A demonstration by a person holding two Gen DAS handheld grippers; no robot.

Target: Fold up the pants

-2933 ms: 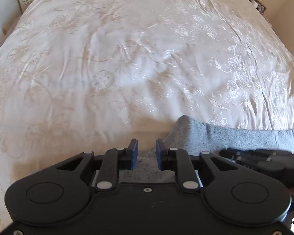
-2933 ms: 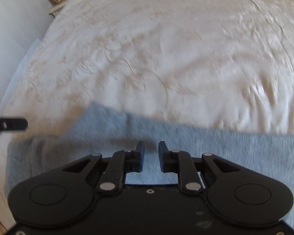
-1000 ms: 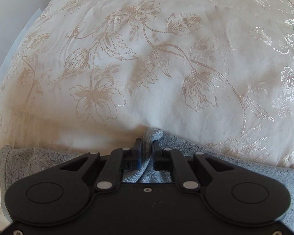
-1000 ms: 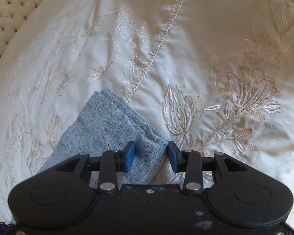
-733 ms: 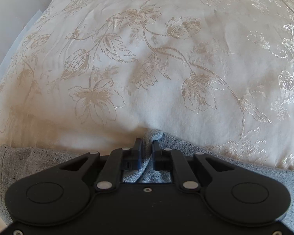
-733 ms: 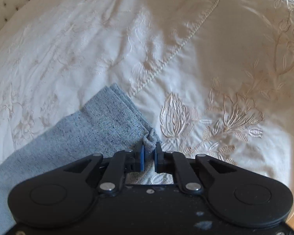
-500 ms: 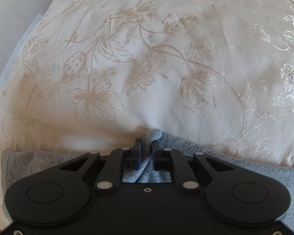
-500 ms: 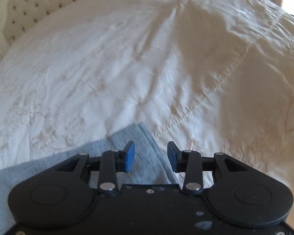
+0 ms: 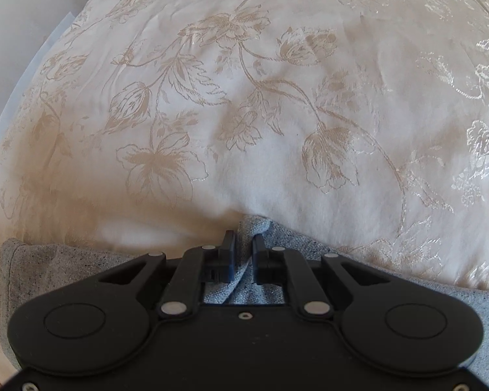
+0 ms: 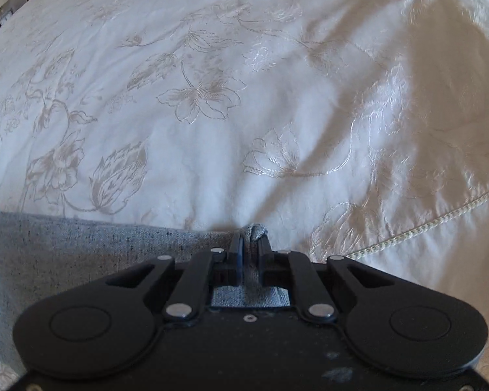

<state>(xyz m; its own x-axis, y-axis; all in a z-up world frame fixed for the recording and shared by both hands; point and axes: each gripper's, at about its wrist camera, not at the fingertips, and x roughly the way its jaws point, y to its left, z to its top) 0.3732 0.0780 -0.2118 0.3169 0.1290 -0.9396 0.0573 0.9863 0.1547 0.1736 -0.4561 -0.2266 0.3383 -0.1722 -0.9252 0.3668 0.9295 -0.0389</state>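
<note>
Grey speckled pants (image 9: pixel 65 270) lie on a cream floral bedspread (image 9: pixel 244 114). My left gripper (image 9: pixel 243 247) is shut on a bunched fold of the pants at their far edge. The cloth spreads to both sides under the gripper body. In the right wrist view my right gripper (image 10: pixel 250 244) is shut on a pinched corner of the pants (image 10: pixel 81 244), with the grey cloth running off to the left. The bedspread (image 10: pixel 212 97) fills the rest of that view.
A corded seam (image 10: pixel 423 224) crosses the bedspread at the right of the right wrist view. A pale wall (image 9: pixel 16 32) shows past the bed's left edge. Small items on a stand (image 10: pixel 0 13) sit at the far left.
My right gripper, open half a second ago, has shut on the pants corner and its view has swung over the bedspread. My left gripper stays shut on its fold, hardly moved.
</note>
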